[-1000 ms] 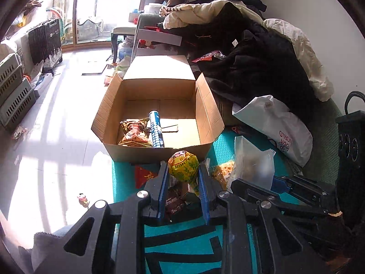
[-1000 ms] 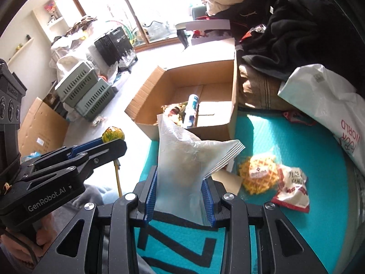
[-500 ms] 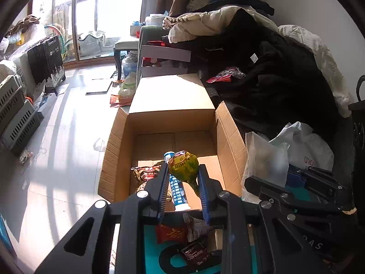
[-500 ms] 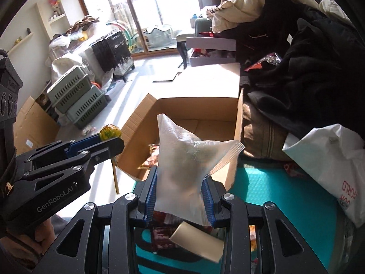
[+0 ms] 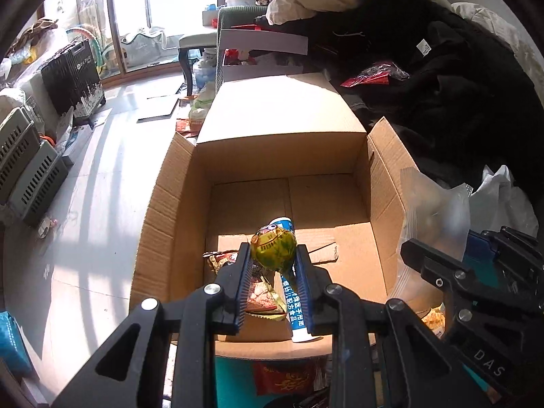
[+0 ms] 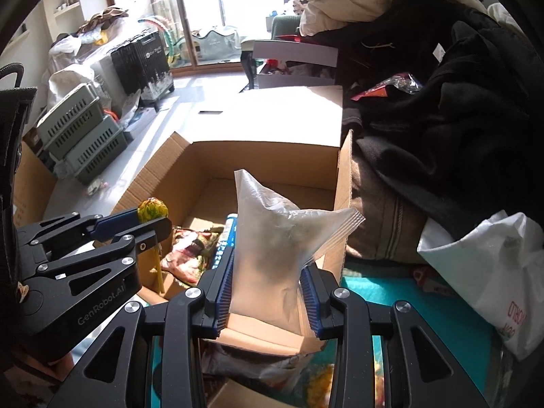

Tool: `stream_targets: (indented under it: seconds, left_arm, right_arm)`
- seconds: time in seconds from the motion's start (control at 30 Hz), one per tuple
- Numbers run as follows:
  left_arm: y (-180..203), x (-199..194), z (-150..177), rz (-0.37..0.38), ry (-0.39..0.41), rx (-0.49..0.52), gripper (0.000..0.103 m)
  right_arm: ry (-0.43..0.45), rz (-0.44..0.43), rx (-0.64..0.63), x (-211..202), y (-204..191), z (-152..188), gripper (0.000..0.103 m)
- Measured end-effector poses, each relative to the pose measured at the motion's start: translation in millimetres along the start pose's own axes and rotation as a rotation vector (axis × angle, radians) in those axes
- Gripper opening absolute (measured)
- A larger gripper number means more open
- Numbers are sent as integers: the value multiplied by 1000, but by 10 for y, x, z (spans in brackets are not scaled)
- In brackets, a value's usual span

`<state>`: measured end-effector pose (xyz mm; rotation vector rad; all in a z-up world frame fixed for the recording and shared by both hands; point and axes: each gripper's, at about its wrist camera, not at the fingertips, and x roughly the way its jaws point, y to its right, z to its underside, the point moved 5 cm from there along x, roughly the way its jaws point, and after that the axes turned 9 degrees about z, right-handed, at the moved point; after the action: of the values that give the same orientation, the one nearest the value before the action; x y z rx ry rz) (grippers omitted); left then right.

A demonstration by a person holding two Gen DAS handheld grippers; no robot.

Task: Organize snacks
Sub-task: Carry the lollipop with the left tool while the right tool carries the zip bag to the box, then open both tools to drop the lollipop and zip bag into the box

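Observation:
My left gripper (image 5: 273, 261) is shut on a round green-yellow lollipop (image 5: 273, 250) and holds it over the near edge of the open cardboard box (image 5: 384, 183). The lollipop also shows in the right wrist view (image 6: 152, 208), its stick hanging down. My right gripper (image 6: 267, 282) is shut on a clear plastic zip bag (image 6: 272, 244) above the box's near right corner (image 6: 343, 204); the bag shows in the left wrist view (image 5: 431, 210). Inside the box lie a blue tube (image 5: 294, 302) and a brown snack packet (image 5: 260, 292).
More snack packets (image 5: 285, 379) lie on the teal mat (image 6: 442, 312) in front of the box. A pile of dark clothes (image 5: 442, 78) and a white bag (image 6: 489, 272) are at the right. Grey crates (image 5: 23, 170) stand on the floor at the left.
Both grippers have moved forward from above the teal mat to over the box, each carrying its item. The box now fills the middle of both views.

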<state>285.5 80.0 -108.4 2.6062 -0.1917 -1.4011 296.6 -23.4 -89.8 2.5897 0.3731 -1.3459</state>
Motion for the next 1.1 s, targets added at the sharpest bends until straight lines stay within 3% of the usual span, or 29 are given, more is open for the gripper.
stream_targets:
  seconds: [0.27,0.37,0.5,0.6,1.1]
  left_arm:
    - [-56,143,70,-62,-68,20,25]
    - [-100,123,104,-95,-76,11,26]
    - [-120,43,116,-127,-64,8,39]
    - [-99,-30,112,-130,-57,6,48]
    - [118,-739,63,-111,33,-2,49]
  right_arm:
    - [-46,32,7,167,17,90,41]
    - [-61,53,8,171,21,121,56]
    - [-66,66,-2,137,18,144,61]
    - [-70,66,0,88,24,160,61]
    - [19,62,13,-563,66,108,61]
